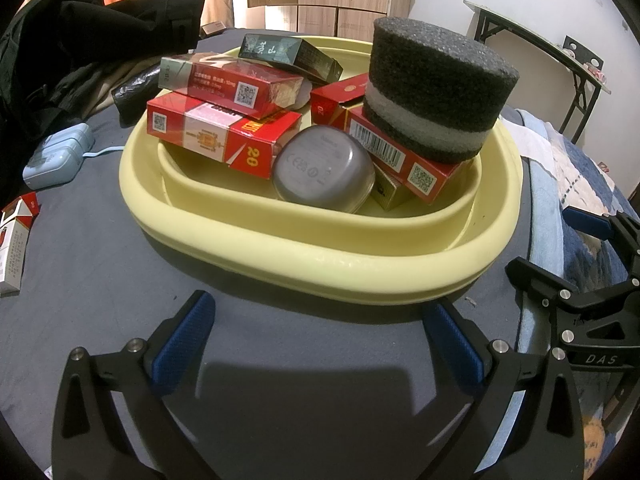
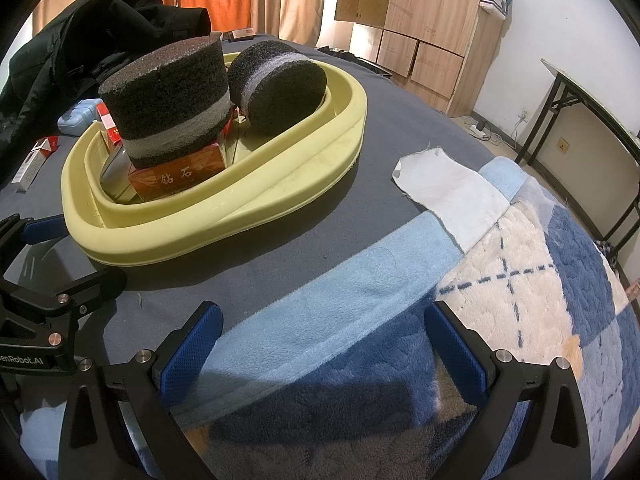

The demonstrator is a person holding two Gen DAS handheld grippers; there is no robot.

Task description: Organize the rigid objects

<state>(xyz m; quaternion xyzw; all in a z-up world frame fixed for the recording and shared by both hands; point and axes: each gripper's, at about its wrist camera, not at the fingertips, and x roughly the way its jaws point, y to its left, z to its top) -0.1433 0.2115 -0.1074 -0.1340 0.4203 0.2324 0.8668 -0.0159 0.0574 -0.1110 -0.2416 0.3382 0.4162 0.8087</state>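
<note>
A pale yellow basin point(image 1: 312, 248) sits on the grey bed sheet and also shows in the right wrist view point(image 2: 224, 216). It holds several red cigarette boxes point(image 1: 224, 136), a dark box point(image 1: 292, 58), a grey rounded case point(image 1: 324, 168) and a dark foam cylinder point(image 1: 436, 88) on top. The right wrist view shows two foam cylinders, one upright point(image 2: 168, 100) and one on its side point(image 2: 280, 84). My left gripper point(image 1: 320, 344) is open and empty just in front of the basin. My right gripper point(image 2: 324, 352) is open and empty over the blue blanket, right of the basin.
A red and white cigarette pack point(image 1: 16, 240) and a light blue case point(image 1: 56, 156) lie on the sheet to the left. A black jacket point(image 1: 80, 40) is piled behind. A white cloth point(image 2: 448, 196) lies on the blue checked blanket point(image 2: 520, 300). A folding table point(image 2: 592, 112) stands at the right.
</note>
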